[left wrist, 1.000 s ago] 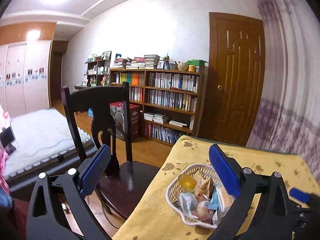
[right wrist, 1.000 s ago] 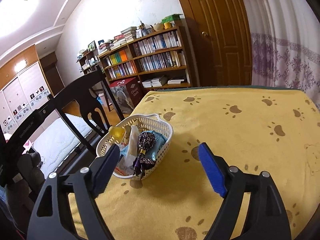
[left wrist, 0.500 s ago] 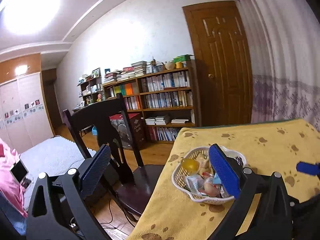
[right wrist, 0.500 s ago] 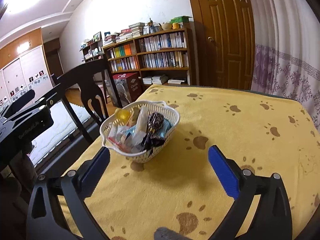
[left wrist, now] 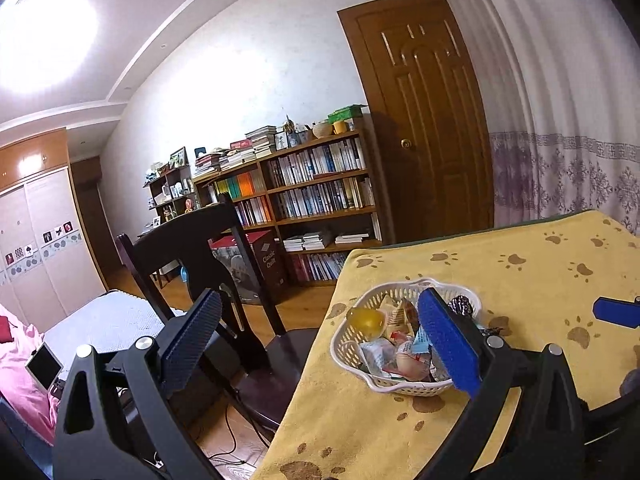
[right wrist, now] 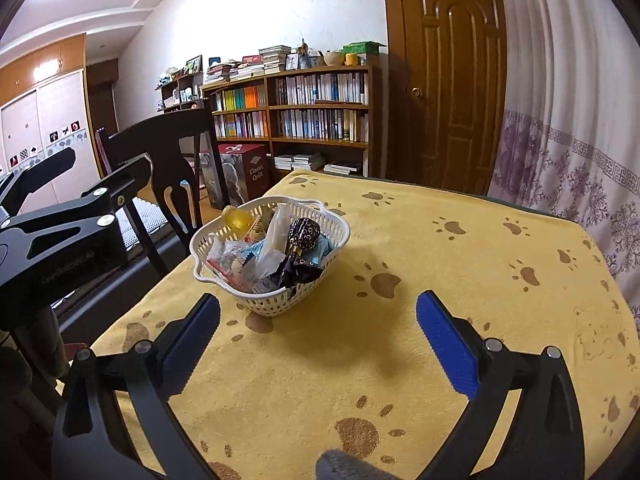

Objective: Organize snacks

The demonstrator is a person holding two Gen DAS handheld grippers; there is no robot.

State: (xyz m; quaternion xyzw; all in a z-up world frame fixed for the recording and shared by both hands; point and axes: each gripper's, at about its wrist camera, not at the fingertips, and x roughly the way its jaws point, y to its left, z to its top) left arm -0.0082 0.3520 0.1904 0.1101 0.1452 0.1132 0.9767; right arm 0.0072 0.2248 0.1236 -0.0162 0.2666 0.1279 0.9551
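Basket [left wrist: 404,389]: near-right rim hidden behind left gripper's blue pad [left wrist: 448,342]. Snack wrappers [right wrist: 276,256]: print too small to read. Bookshelf [right wrist: 320,104] titles illegible; possibly paperbacks.

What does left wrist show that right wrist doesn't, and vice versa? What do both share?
Left wrist only: the chair's seat, the floor with a cable, a pink cloth at the left edge, and one blue pad of the right gripper.

Right wrist only: the far right side of the yellow paw-print cloth, and the left gripper's black body from the side.

Both: the white basket of wrapped snacks, bookshelf, door, curtain, jaws open and empty.
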